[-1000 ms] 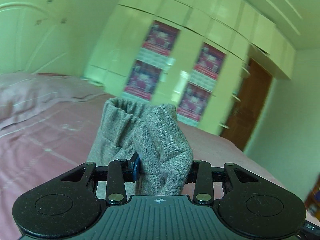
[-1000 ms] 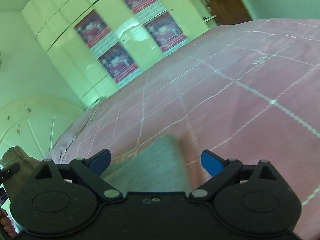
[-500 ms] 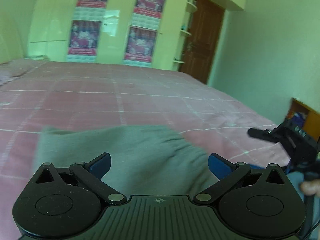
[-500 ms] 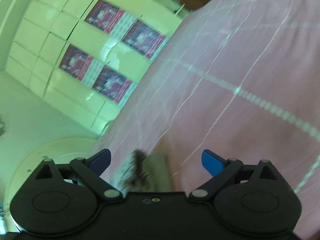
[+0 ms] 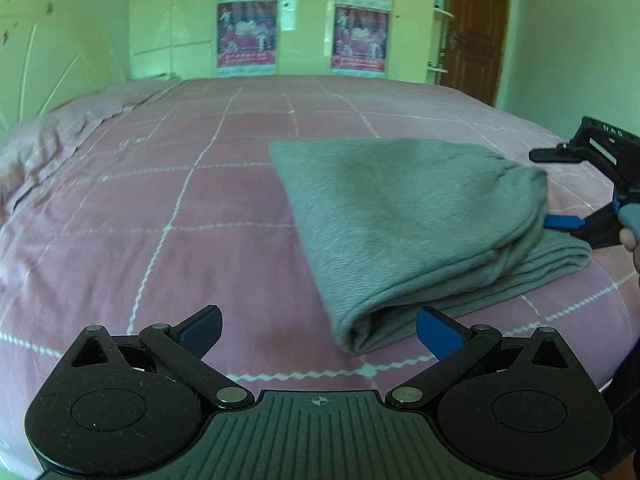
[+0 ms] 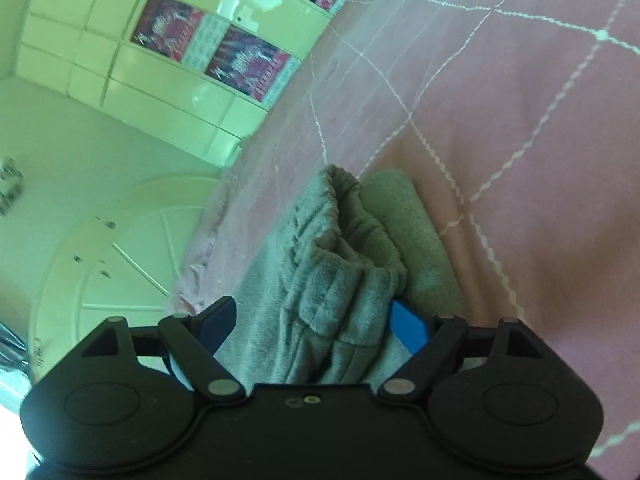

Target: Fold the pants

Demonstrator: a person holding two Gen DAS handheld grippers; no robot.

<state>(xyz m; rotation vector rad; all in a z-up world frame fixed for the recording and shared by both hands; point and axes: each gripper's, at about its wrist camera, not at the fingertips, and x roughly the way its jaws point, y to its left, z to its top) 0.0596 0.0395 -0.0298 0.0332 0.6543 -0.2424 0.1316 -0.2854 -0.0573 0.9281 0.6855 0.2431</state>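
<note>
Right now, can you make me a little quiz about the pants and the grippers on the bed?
1. True or false: the grey pants lie folded on the pink bedspread.
2. Which hand-held gripper has cloth between its fingers? A) the left hand-held gripper B) the right hand-held gripper
3. Fill in: behind the bed, the wardrobe has ___ stuck on its doors.

Key: 1 true. 2 B; its jaws are closing around the gathered waistband, while the left one stands open and holds nothing. 3 posters.
</note>
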